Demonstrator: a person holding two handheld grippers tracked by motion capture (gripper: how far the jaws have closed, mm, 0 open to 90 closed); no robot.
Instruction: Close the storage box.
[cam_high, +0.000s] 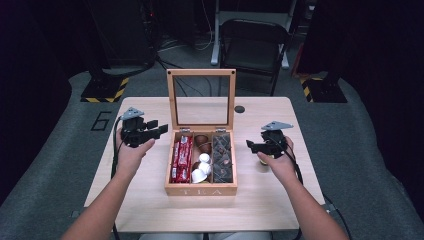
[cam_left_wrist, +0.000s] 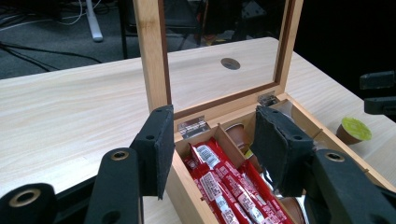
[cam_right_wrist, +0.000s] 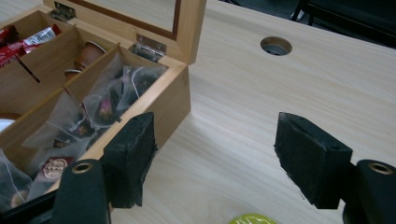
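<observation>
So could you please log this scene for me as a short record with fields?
box: wooden tea box, lid upright, open
left compartment: red packets
middle compartment: brown and white capsules
right compartment: clear tea bags
table: green-topped capsule right of box
left gripper: open, empty, beside box
right gripper: open, empty, above the green-topped capsule

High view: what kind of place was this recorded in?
Probably a lab or studio recording bay, not a home: a plain wooden table on grey carpet, stand bases with hazard-striped tape, a folding chair and loose floor cables against dark surroundings.
</observation>
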